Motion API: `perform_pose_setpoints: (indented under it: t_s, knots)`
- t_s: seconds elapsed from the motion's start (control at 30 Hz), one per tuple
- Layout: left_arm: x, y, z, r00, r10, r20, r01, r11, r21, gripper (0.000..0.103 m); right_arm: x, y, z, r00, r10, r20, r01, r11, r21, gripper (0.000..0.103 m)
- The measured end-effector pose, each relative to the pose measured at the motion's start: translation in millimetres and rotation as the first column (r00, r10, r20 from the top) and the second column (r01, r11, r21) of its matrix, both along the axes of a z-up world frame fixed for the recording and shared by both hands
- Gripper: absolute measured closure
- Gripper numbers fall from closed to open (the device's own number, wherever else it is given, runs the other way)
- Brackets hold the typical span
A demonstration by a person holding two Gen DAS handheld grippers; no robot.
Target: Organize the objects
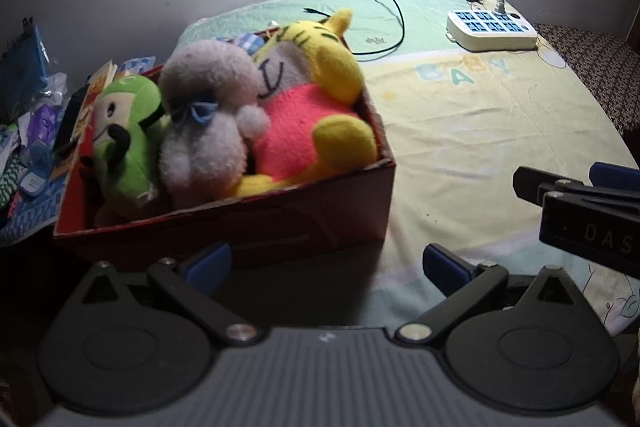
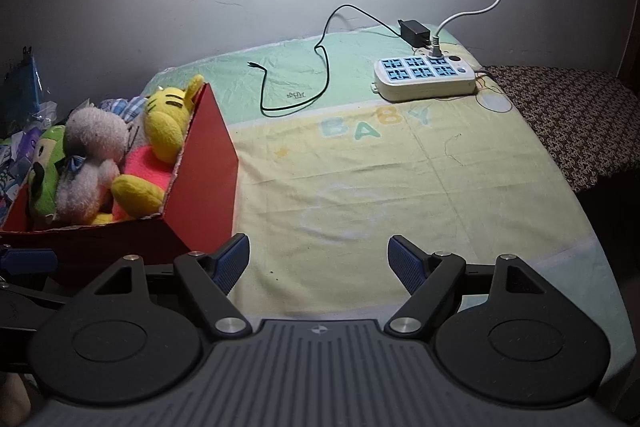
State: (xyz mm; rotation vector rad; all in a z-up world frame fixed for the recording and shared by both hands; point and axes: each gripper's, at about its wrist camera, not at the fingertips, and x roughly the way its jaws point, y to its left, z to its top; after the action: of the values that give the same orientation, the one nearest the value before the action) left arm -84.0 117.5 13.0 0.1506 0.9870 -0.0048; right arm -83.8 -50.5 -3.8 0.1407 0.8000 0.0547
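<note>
A red cardboard box (image 1: 280, 227) (image 2: 212, 163) sits on the left of the bed and holds three soft toys: a green one (image 1: 128, 135) (image 2: 46, 171), a grey fluffy one (image 1: 208, 115) (image 2: 90, 163), and a yellow tiger in pink (image 1: 312, 99) (image 2: 164, 131). My left gripper (image 1: 326, 267) hangs open just in front of the box's near wall, nothing between its fingers. My right gripper (image 2: 318, 263) is open over the bare sheet to the right of the box, holding nothing. It also shows at the right edge of the left wrist view (image 1: 560, 183).
A yellow and green "BABY" sheet (image 2: 400, 187) covers the bed. A white power strip (image 2: 426, 77) (image 1: 492, 29) with a black adapter (image 2: 414, 31) and a loose black cable (image 2: 296, 83) lies at the back. Cluttered bags and packets (image 1: 32, 131) lie left of the box. A patterned cloth (image 2: 560, 123) is at right.
</note>
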Motion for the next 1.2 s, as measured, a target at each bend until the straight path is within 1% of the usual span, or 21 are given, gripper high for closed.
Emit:
perform_pose_setpoints:
  t_s: [0.13,0.27,0.4,0.57,0.67,0.93,1.07,1.2]
  knots:
    - [-2.3,19.9,15.2,0.998,0.045,0.041,-0.045,0.999,-0.007,0.001,3.1,16.3,14.8,0.999,0.032,0.026,-0.032,0.999,0.018,0.024]
    - [-2.5,43.0,27.7,0.992,0.097,0.078,-0.098,0.995,-0.001,0.001,5.5,39.1,27.9,0.995,0.079,0.062,-0.08,0.997,0.014,0.024]
    - [0.0,67.5,32.8,0.984,0.148,0.095,-0.149,0.989,0.002,0.001,7.9,63.5,37.3,0.989,0.118,0.087,-0.12,0.993,0.016,0.024]
    - [2.2,93.4,35.9,0.975,0.189,0.12,-0.193,0.981,0.02,0.001,14.2,91.3,41.1,0.984,0.149,0.099,-0.15,0.989,0.001,0.024]
    - [5.8,109.1,34.6,0.971,0.207,0.121,-0.211,0.977,0.02,0.001,16.5,105.4,41.2,0.982,0.16,0.104,-0.16,0.987,-0.009,0.024]
    - [14.4,134.2,30.8,0.967,0.223,0.123,-0.228,0.973,0.023,0.001,25.4,127.2,40.1,0.983,0.145,0.116,-0.142,0.989,-0.027,0.024]
    - [20.8,138.8,28.2,0.971,0.21,0.119,-0.214,0.977,0.023,0.001,29.8,131.5,39.2,0.985,0.129,0.117,-0.127,0.992,-0.029,0.024]
    - [27.5,140.2,22.4,0.977,0.186,0.1,-0.187,0.982,0.003,0.002,32.1,133.9,36.4,0.987,0.116,0.111,-0.114,0.993,-0.027,0.024]
